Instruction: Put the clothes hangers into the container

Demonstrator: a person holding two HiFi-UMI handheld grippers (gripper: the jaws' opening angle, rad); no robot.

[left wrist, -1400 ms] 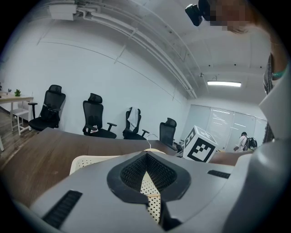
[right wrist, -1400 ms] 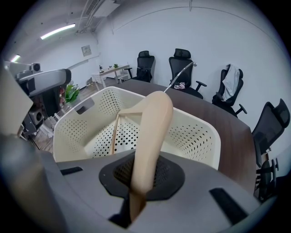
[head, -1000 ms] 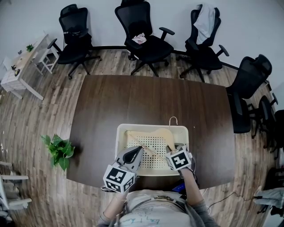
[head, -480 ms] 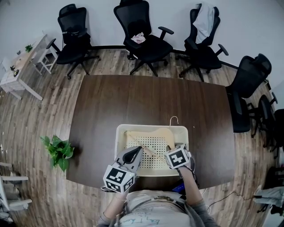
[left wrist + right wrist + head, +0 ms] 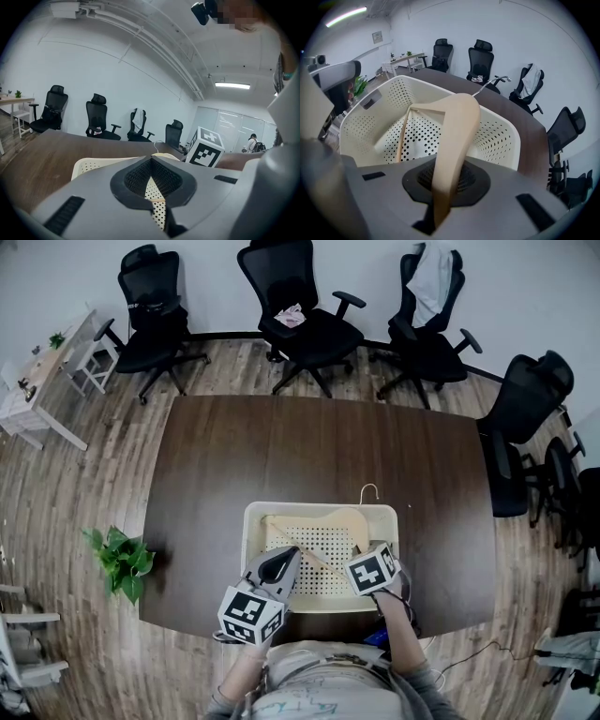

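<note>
Dark wood desk point(image 5: 216, 474) carries a cream perforated container point(image 5: 249, 538) at its near edge. At the container's 7 o'clock the left tongs point(image 5: 152, 180) stand a narrow slit apart, pinching nothing. At 5 o'clock the right tongs point(image 5: 446, 180) clamp 1 arm of a wooden hanger point(image 5: 457, 122). Best, I judge, to lower that end flat and tuck in the hook point(image 5: 367, 491), which pokes over the rim at 1 o'clock, before letting go. Only this 1 hanger shows inside. Office chairs point(image 5: 300, 306) stand beyond.
</note>
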